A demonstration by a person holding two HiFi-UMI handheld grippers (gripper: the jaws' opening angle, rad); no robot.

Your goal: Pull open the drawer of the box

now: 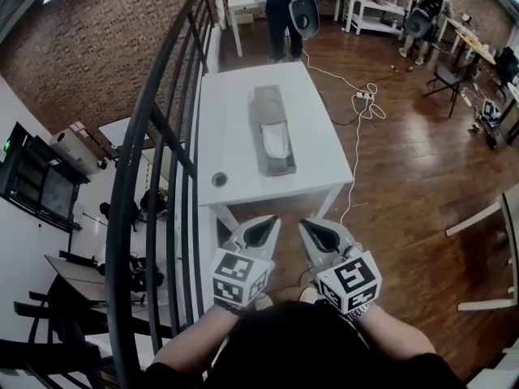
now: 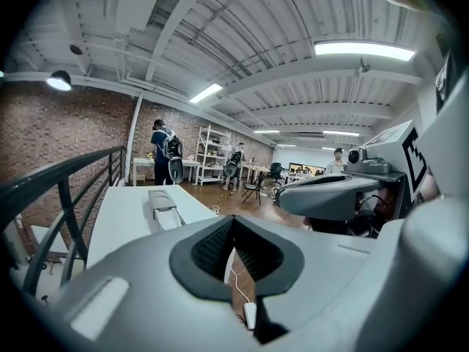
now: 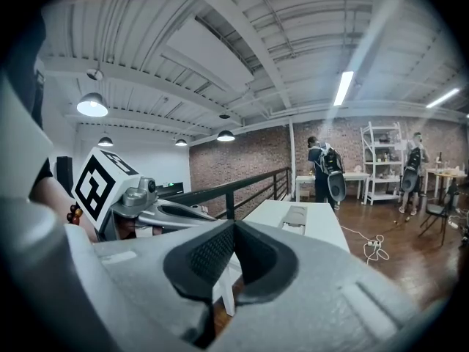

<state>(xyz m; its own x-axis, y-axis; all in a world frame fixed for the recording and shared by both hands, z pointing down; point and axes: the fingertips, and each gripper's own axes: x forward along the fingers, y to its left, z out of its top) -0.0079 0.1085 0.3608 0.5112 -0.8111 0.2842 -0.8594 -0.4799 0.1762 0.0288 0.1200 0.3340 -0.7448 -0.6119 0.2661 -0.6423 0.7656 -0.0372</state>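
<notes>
Two claws, one box, one bench.

1. Left claw point(image 1: 271, 220): held low, close to the person's body and short of the bench point(image 1: 231, 112). In the left gripper view its jaws meet at the tips point(image 2: 233, 220), and only an empty pad-lined hollow lies behind them.

2. Box point(image 1: 271, 128): grey and long, lying on the bench straight ahead of both claws and well apart from them. Its long axis runs directly away from the claws, with one short end facing them. The half nearer the claws shows a pale white inside, so the drawer point(image 1: 276, 143) probably slides out along that axis toward the claws. How far out it already stands cannot be told. The box lies slightly more in line with the left claw, which looks marginally the nearer. A pull would likely run back along the long axis toward the person.

3. Right claw point(image 1: 306, 224): just beside the left one and level with it. Its jaws are likewise closed tip to tip point(image 3: 233, 226) and hold nothing.
</notes>
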